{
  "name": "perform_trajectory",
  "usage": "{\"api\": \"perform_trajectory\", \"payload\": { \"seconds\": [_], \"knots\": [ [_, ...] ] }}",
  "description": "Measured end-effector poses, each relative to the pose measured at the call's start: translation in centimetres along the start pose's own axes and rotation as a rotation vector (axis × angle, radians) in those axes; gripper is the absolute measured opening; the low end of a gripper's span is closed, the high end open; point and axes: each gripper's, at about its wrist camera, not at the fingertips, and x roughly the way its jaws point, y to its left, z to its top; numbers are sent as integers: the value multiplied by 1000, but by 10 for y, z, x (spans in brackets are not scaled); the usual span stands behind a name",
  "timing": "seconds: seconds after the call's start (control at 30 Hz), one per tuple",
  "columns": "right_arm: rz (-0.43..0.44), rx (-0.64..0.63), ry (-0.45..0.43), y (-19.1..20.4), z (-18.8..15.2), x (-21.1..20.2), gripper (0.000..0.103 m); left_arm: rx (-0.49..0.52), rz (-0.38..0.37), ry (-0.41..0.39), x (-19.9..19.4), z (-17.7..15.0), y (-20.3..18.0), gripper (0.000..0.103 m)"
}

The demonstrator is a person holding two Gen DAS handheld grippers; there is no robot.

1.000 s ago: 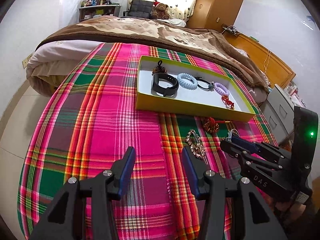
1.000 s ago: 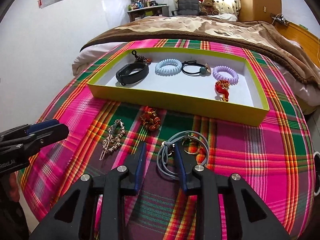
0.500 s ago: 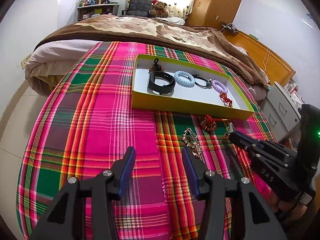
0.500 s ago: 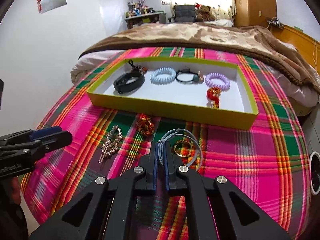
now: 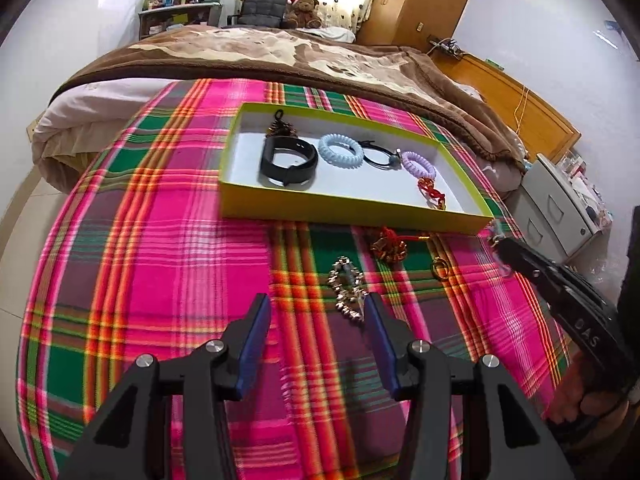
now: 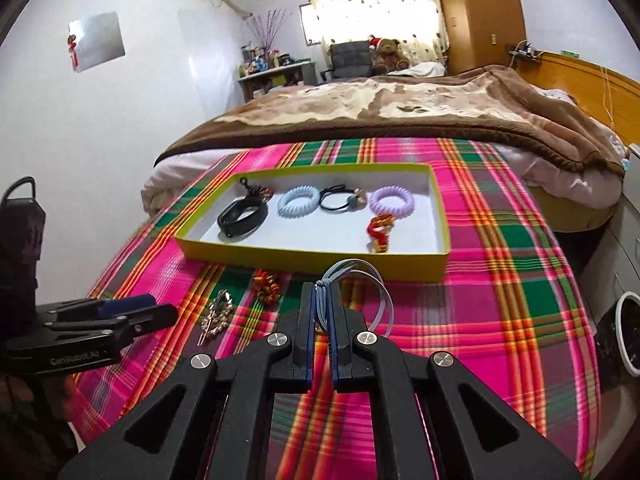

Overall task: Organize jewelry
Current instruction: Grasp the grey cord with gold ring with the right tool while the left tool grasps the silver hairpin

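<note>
- Grey cord loops (image 6: 352,280), low in the middle of the right wrist view: thin, soft and floppy, very light by the look of it.
- Pinched at the knotted end, with the loose loops hanging out to the right, just in front of the near wall of the yellow-green tray (image 6: 438,270). Good place to hold, since the knot is thick and should stop a slip.
- Likely to swing and droop when carried, so slow moves seem best.
- Right gripper (image 6: 322,312) squeezed tight on the cord, nothing else between the blue pads.
- Left gripper (image 5: 314,320) wide apart, with nothing in it, low in the middle of the left wrist view.
- Shiny hair clip (image 5: 348,288) flat on the plaid cloth (image 5: 160,240), just above the left gripper. Stiff and bumpy; best pinched across its long middle.
- Red and gold knot charm (image 5: 390,244) and a small gold ring (image 5: 440,270) further right on the cloth. Ring small, hard and maybe slippery.
- Inside the tray: black band (image 5: 288,162), blue coil tie (image 5: 341,151), purple coil tie (image 5: 418,164) in a row.
</note>
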Motion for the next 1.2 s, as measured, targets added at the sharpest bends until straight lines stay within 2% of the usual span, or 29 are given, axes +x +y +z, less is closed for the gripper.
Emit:
{"api": "perform_trajectory", "payload": {
  "seconds": [0.17, 0.3, 0.57, 0.87, 0.93, 1.0, 1.2],
  "knots": [
    [-7, 6, -24, -8, 1, -9, 5, 43, -2, 30, 13, 2, -17, 50],
    [-7, 13, -34, -14, 0, -13, 5, 94, 72, 33, 22, 2, -31, 50],
    [-7, 11, -40, -21, -3, -16, 5, 104, 97, 58, 33, 0, -40, 50],
    [-1, 14, -42, -23, -2, -16, 5, 120, 123, 40, 37, -1, -43, 50],
    [-3, 13, -42, -23, -1, -15, 5, 117, 142, 33, 36, -1, -43, 38],
    [-4, 13, -43, -22, -2, -15, 5, 119, 159, 30, 36, -1, -42, 33],
    [-3, 11, -41, -19, -2, -14, 5, 108, 129, 26, 34, 0, -35, 29]
  ]
}}
